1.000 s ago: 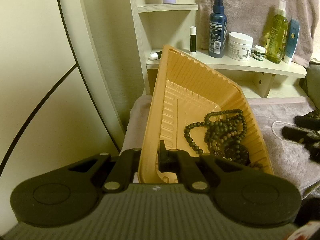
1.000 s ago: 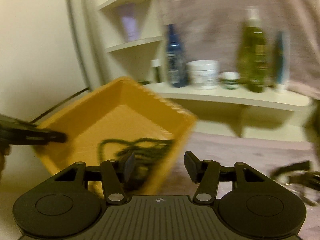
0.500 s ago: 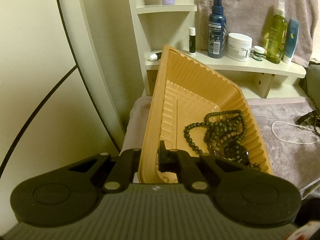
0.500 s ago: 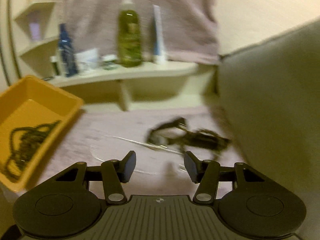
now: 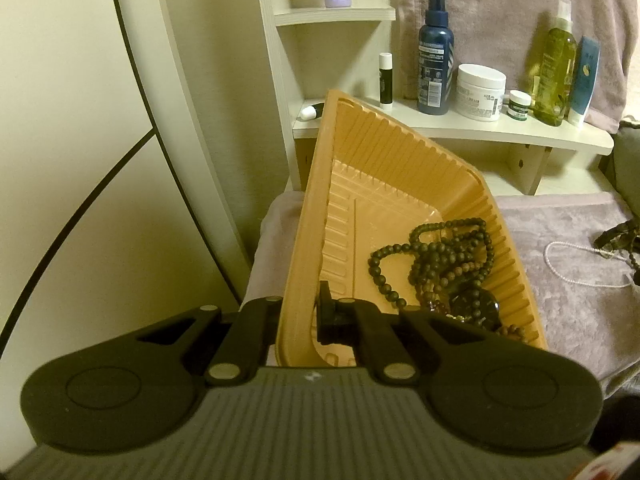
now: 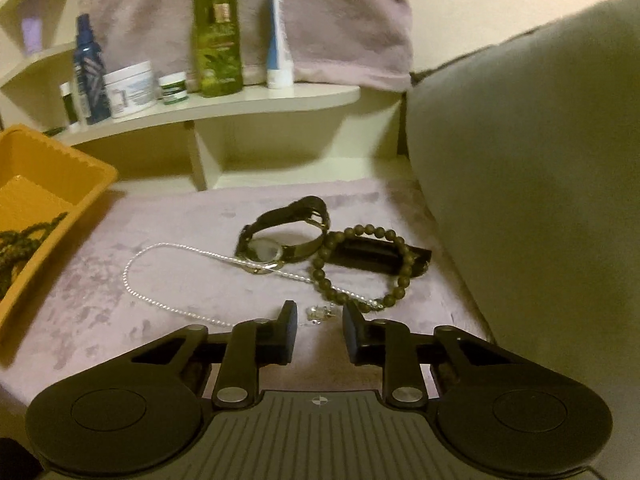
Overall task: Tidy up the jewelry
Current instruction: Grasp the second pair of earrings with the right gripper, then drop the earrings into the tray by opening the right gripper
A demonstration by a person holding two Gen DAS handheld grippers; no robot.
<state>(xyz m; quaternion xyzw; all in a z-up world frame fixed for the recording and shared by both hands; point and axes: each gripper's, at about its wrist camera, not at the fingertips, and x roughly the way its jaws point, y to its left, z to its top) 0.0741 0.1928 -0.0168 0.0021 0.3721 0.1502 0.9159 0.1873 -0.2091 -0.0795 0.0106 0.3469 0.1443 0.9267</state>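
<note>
My left gripper (image 5: 301, 312) is shut on the near rim of an orange plastic tray (image 5: 400, 184) and holds it tilted. Dark bead necklaces (image 5: 440, 264) lie heaped in the tray's low right side. My right gripper (image 6: 318, 320) is open and empty, low over the mauve cloth (image 6: 180, 216). Just beyond its fingertips lie a small clear clasp or earring (image 6: 318, 313), a silver chain (image 6: 168, 276), a wristwatch (image 6: 276, 240), a bead bracelet (image 6: 364, 268) and a black bar-shaped item (image 6: 380, 256). The tray's corner shows at the left of the right wrist view (image 6: 48, 184).
A cream shelf (image 6: 224, 104) behind holds a blue spray bottle (image 5: 434, 52), a white jar (image 5: 480, 92), a green bottle (image 6: 218, 28) and a tube (image 6: 278, 28). A grey cushion (image 6: 540, 160) stands at the right. A cream wall panel (image 5: 100, 120) is at the left.
My right gripper has swung from the tray to the right and down over the jewelry on the cloth. My left gripper and the tray have stayed still.
</note>
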